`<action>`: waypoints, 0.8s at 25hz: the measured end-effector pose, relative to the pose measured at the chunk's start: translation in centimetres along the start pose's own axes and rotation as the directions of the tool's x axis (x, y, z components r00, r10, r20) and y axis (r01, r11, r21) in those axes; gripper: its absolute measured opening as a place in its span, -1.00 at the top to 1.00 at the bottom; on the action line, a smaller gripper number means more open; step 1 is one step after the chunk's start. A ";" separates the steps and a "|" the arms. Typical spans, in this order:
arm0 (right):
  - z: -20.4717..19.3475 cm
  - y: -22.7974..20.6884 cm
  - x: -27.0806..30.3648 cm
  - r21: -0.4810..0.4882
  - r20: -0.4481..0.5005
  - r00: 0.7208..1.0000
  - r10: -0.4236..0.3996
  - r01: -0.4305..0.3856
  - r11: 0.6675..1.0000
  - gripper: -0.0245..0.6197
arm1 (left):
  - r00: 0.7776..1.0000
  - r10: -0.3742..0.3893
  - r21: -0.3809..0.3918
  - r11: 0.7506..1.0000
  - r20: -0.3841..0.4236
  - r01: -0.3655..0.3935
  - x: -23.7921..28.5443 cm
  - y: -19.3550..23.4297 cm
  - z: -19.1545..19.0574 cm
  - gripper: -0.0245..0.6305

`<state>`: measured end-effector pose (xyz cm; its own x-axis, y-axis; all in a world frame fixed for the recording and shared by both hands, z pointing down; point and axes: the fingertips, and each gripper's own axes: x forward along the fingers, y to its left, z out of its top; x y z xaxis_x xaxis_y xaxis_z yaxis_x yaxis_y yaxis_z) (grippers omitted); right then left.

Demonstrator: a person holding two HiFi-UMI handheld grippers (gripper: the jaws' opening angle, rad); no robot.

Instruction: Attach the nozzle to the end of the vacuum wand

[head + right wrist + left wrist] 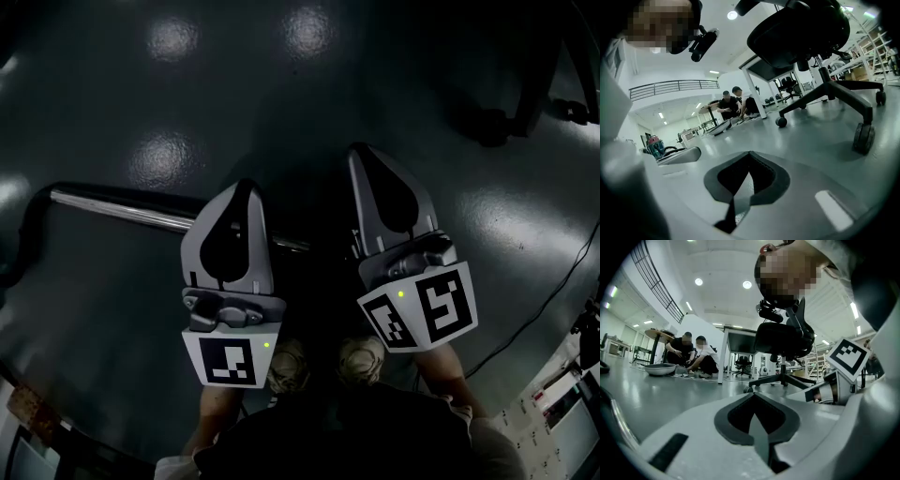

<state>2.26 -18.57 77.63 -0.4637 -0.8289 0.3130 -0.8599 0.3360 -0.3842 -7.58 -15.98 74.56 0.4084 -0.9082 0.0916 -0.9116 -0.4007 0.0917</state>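
At the fingers (pixel 689 437) first: pressed together on the left gripper (pixel 247 186) and on the right gripper (pixel 357 150) alike, with nothing caught between, only the dark hollow behind the tips. Under both, across the whole head view, a dark shiny floor (pixel 281 84). Next in size, an office chair (pixel 811 28), standing ahead of both grippers and well apart from them. Then, flat on the floor, the vacuum wand (pixel 117 210): a bright metal tube, long axis running from the left side of the head view toward the right and a little nearer to the person, passing below the left gripper and visible for a short piece between the two grippers. At the left end of the tube, a black bent hose (pixel 28 220). The free end is probably the right one, lost in shadow and hard to place exactly. Judging from this, nearer to the left gripper than to the right, and crosswise to the pointing direction of both. For a grasp, probably necessary to open first and to come down onto the tube from above. Of the nozzle, no sure sign in any view. As for containers, only a shallow round basin (pixel 658 369) far off beside crouching people (pixel 696 357); contents impossible to tell.
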 end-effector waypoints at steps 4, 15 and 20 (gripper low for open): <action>2.4 0.4 -1.1 0.014 -0.004 1.000 0.010 -0.010 1.000 0.90 | 0.999 0.044 -0.082 0.996 0.017 -0.042 0.1 1.5 2.4 0.92; 41.0 19.2 -16.4 -0.044 0.046 0.999 -0.009 0.011 0.999 0.90 | 0.979 0.170 -0.034 0.985 0.112 -0.167 -7.7 1.7 47.7 0.92; 60.6 33.2 -25.3 -0.099 0.055 0.994 0.097 -0.091 0.991 0.90 | 0.981 0.173 -0.121 0.979 0.093 -0.161 -13.9 -2.0 69.7 0.92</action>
<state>-1.63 -13.56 4.30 -0.5320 -0.8161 0.2258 -0.8311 0.4523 -0.3235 -14.65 -11.02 3.96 0.2383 -0.9711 0.0136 -0.9531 -0.2312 0.1952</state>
